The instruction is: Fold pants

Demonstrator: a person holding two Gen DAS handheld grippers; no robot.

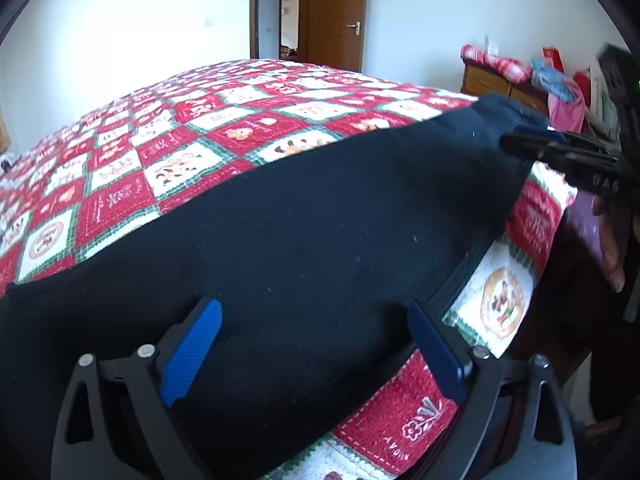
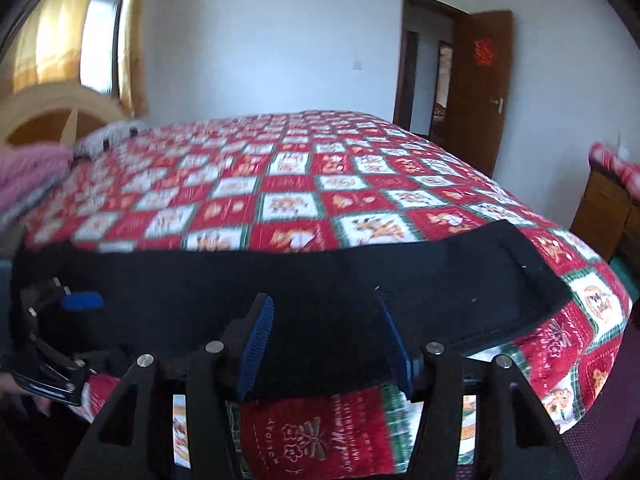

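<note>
Two blue-padded jaws of the left gripper (image 1: 312,344) stand wide apart over the dark navy fabric pants (image 1: 304,232), pressing nothing; the pants lie along the near edge of the red-and-white patchwork quilt (image 1: 200,152). In the right wrist view, the right gripper (image 2: 326,344) stands half apart over the pants' edge, gripping nothing.

The left tool (image 1: 314,344) points downward, its 2 blue pads (image 1: 192,354) spread wide. The right tool (image 2: 326,344) tilts downward too, half spread, gripping nothing.
</note>
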